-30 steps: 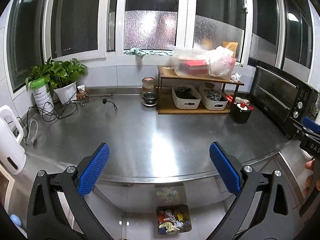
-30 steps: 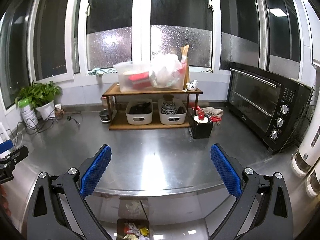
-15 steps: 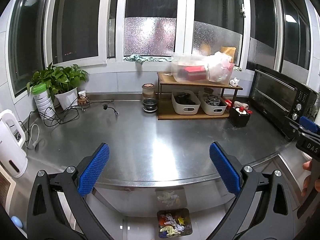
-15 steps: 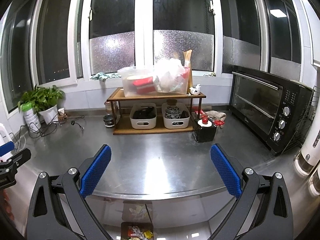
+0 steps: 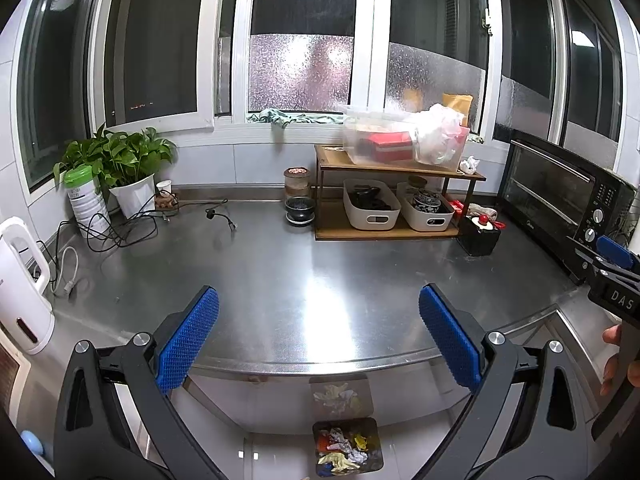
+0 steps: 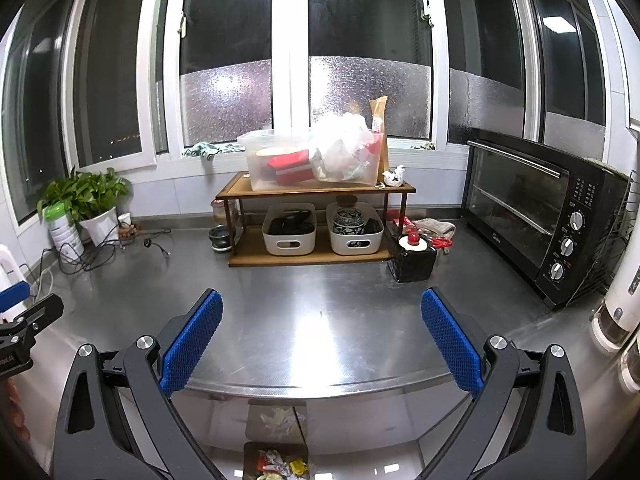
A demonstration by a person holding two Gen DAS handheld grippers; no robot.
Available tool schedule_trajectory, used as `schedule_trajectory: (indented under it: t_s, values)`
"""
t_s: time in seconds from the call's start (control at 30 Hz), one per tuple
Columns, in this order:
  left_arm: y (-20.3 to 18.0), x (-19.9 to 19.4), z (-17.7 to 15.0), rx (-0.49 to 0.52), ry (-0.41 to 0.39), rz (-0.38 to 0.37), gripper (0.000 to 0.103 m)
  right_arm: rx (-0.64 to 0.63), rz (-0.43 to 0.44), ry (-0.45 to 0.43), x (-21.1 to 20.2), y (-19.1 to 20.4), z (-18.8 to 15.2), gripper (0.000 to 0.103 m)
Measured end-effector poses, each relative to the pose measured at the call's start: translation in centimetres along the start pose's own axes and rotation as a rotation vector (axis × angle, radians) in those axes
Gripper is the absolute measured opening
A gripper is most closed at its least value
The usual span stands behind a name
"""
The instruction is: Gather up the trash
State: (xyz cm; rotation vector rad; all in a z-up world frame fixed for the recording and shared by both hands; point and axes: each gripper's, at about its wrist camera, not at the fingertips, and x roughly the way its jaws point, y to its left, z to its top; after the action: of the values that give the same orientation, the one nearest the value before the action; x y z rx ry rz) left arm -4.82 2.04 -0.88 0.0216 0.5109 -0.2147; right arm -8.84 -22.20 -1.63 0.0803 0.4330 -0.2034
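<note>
A trash bin (image 5: 347, 448) with several crumpled colourful papers stands on the floor below the steel counter's front edge; it also shows in the right wrist view (image 6: 276, 465). My left gripper (image 5: 318, 340) is open and empty, above the counter's front edge. My right gripper (image 6: 320, 342) is open and empty too, at the same edge. A crumpled white paper (image 6: 394, 176) lies on the wooden shelf's top right corner; it also shows in the left wrist view (image 5: 470, 165).
The steel counter (image 5: 280, 272) carries a wooden shelf (image 6: 316, 190) with a clear tub and two white bins, a black toaster oven (image 6: 544, 220), a small black box (image 6: 412, 258), a potted plant (image 5: 124, 168), tangled cables (image 5: 116, 228) and a white kettle (image 5: 20, 292).
Both grippers have pulled back and risen a little from the counter, so the shelf and oven look smaller. Both stay open and empty.
</note>
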Motion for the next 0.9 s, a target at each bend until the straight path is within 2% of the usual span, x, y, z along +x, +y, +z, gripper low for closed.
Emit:
schedule_trajectory:
  t_s: [0.9]
  values:
    - [-0.3,0.9,0.1,-0.003,0.011,0.008,0.095,0.011,0.005,0.009,1.2,-0.2,0.1,0.1]
